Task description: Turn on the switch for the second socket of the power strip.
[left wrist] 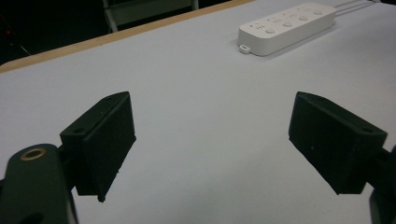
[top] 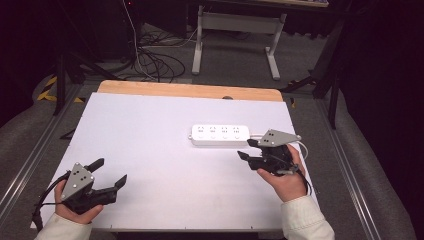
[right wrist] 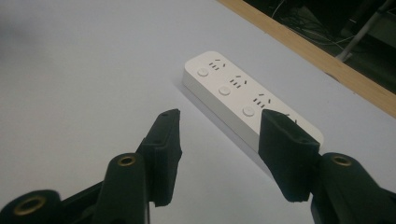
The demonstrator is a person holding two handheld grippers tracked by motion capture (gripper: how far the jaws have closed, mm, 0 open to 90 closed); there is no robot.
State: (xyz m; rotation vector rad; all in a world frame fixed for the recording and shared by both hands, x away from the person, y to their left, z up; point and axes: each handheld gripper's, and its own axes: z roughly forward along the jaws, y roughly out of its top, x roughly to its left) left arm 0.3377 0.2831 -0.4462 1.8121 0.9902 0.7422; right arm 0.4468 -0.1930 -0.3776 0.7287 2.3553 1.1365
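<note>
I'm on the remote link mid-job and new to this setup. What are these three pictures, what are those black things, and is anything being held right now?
There is no robot arm: a person holds a hand-held claw in each hand. The high view looks down on the white table from above the person's side. In it the left claw sits at lower left and the right claw at right, just short of a white power strip. The other two pictures come from cameras riding on the claws, looking along their black jaws. The left claw stands wide open over bare table. The right claw points at the power strip, its jaws apart. Neither holds anything.
</note>
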